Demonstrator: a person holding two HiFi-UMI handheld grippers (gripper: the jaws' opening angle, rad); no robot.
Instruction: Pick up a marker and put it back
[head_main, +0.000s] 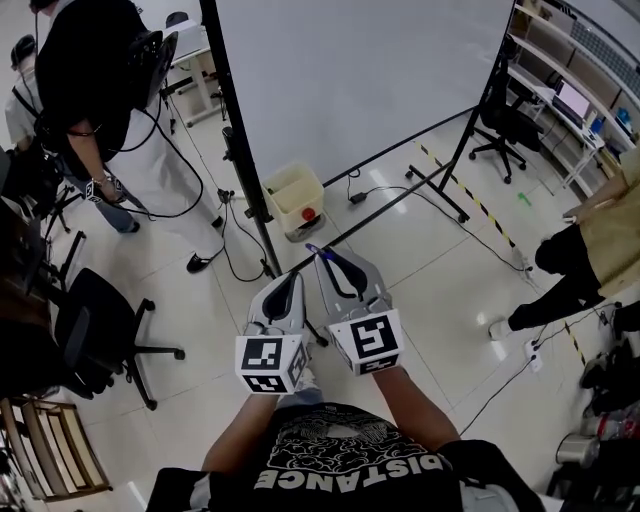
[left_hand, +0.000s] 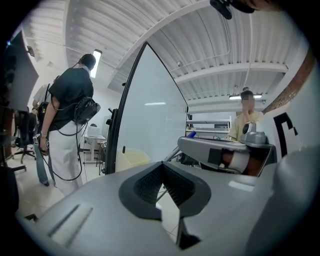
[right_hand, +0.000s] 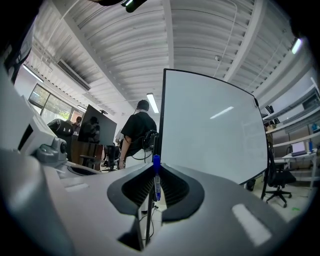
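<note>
Head view, looking down: L tongs (head_main: 291, 277) and R tongs (head_main: 325, 256) held side by side close to the chest, nearly touching, both aimed fwd at a whiteboard (head_main: 350, 70) on a black stand.

R tongs: pinching a blue marker (right_hand: 155, 179) btwn the ribbed pads, upright, one end poking just past the tips. Gripped mid-barrel, clear of floor and board.

L tongs: pressed together at the tips, nothing btwn them. Idle, just left of R tongs.

Ahead of the tips, at the board's foot: a cream bin (head_main: 290, 195) w/ something red inside. Well left of L tongs: a person in a black top (head_main: 85, 70). Well right of R tongs: another person, partly cut off.

Progress, as a judgement: pick-up half looks done, w/ marker off its resting place and firmly held. Put-back half not yet done. No pen tray or holder identifiable, so drop-off spot unclear. Left to do: reach that spot, release, pull R tongs away.
</note>
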